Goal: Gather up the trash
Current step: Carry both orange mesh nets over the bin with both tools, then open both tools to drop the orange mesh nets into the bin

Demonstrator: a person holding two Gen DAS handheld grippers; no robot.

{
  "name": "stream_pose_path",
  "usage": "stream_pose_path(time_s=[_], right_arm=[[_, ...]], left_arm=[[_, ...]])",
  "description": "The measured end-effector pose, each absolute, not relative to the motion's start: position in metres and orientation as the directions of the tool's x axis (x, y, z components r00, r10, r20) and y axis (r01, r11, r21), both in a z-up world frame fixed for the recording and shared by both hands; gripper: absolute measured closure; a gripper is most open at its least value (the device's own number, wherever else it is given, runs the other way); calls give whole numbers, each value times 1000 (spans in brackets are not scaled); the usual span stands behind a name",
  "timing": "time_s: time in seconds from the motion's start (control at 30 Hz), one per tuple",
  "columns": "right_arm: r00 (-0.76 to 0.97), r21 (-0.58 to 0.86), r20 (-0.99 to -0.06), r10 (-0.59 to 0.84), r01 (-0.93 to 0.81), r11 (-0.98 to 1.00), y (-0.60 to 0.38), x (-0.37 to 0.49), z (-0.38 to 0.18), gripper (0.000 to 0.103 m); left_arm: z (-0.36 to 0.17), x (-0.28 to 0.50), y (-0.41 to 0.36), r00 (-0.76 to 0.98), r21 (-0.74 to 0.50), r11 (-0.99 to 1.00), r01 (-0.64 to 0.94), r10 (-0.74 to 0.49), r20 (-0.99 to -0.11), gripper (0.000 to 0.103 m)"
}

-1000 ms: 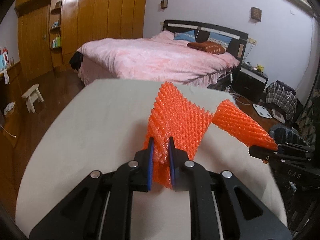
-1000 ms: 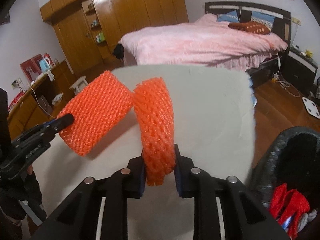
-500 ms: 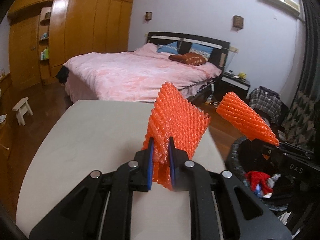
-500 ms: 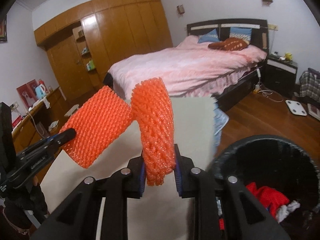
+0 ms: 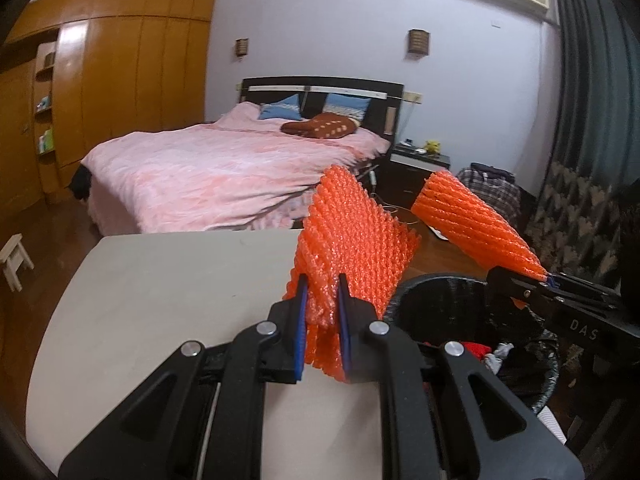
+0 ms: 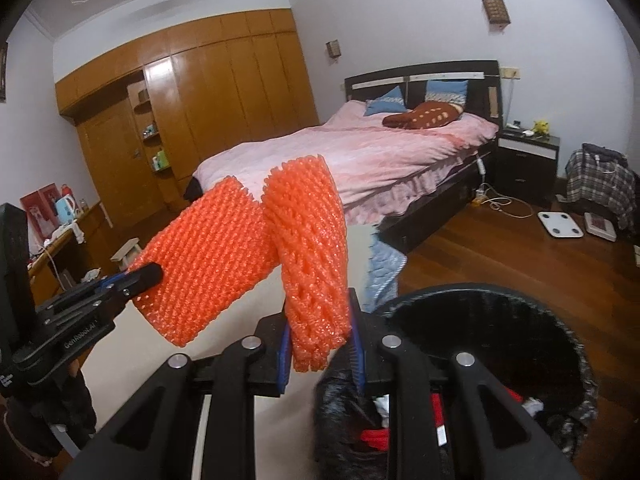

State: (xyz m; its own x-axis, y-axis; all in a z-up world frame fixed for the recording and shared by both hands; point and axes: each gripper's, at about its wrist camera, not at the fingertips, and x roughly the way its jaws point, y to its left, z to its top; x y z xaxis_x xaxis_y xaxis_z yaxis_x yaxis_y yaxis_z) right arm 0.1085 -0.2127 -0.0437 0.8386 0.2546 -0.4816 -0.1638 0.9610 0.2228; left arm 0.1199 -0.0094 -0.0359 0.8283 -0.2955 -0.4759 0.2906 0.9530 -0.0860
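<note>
My left gripper (image 5: 320, 292) is shut on an orange foam net sleeve (image 5: 352, 248) and holds it up over the right edge of the white table (image 5: 168, 288), beside the bin. My right gripper (image 6: 320, 320) is shut on a second orange foam net sleeve (image 6: 310, 248) and holds it above the near rim of the black trash bin (image 6: 560, 316). The bin shows in the left wrist view (image 5: 436, 284) with red and white trash inside. Each view shows the other gripper's sleeve: the left wrist view to the right (image 5: 472, 220), the right wrist view to the left (image 6: 208, 256).
A pink bed (image 5: 224, 172) stands beyond the table. A dark nightstand (image 6: 528, 164), a white scale (image 6: 560, 224) and a plaid bag (image 6: 600, 180) are on the wood floor at the right. Wooden wardrobes (image 6: 208, 112) line the left wall, with a small stool (image 5: 14, 260) nearby.
Both grippers have carried their sleeves rightward off the table to the bin, which has come into full view below them. Both grips are unchanged.
</note>
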Motion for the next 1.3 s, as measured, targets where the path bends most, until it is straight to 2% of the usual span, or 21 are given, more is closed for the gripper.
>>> stream_pose_path(time_s=[0.57, 0.8, 1.23, 1.3], right_arm=[[861, 187, -502, 83, 15, 982, -295, 76, -56, 80], [842, 181, -539, 24, 87, 980, -320, 71, -74, 80], [789, 198, -614, -14, 171, 965, -347, 81, -119, 79], [778, 191, -627, -23, 183, 964, -350, 87, -127, 71]], left_arm=[[-47, 130, -93, 754, -68, 887, 457, -427, -499, 91], [-74, 138, -137, 689, -66, 845, 531, -476, -546, 90], [-115, 162, -185, 623, -45, 813, 580, -479, -618, 90], [-122, 168, -191, 610, -44, 808, 588, -479, -631, 85]])
